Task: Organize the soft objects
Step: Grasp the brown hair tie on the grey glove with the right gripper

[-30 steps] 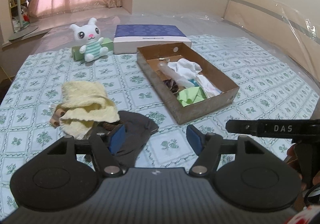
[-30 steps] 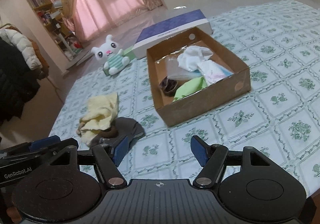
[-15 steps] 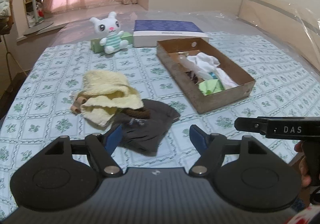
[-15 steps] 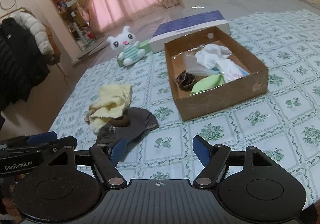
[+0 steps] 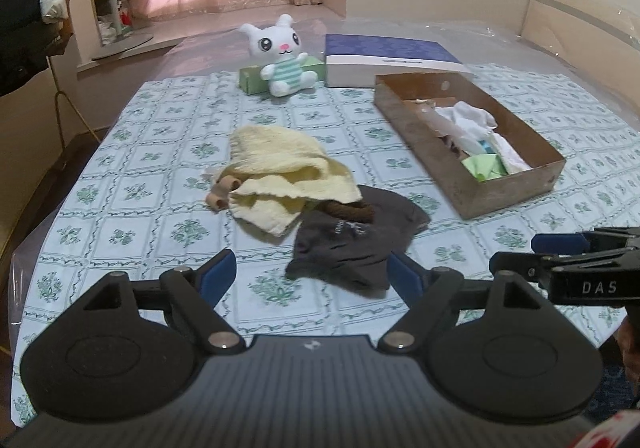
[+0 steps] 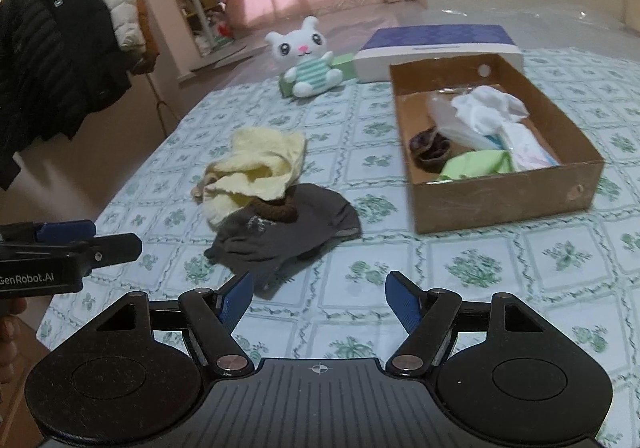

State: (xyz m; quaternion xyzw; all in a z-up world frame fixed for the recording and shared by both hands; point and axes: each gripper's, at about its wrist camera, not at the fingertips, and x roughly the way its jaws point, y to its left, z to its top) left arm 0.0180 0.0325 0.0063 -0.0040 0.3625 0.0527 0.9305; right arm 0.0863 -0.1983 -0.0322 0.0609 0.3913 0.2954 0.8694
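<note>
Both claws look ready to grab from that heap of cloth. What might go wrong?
1. The pale yellow knitted cloth overlaps the dark grey fabric piece, with a brown knitted band lying between them, so one pull may drag several.
2. The open left gripper, whose jaws have just been opening, and the open right gripper both face the grey piece and might collide.

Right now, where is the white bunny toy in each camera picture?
Left wrist view: the bunny toy sits at the far end of the table, above the middle, just left of the blue-topped box.
Right wrist view: the bunny toy is also far back, near top centre, left of that box.
Shared landmark: the yellow cloth lies nearer than the bunny.
</note>
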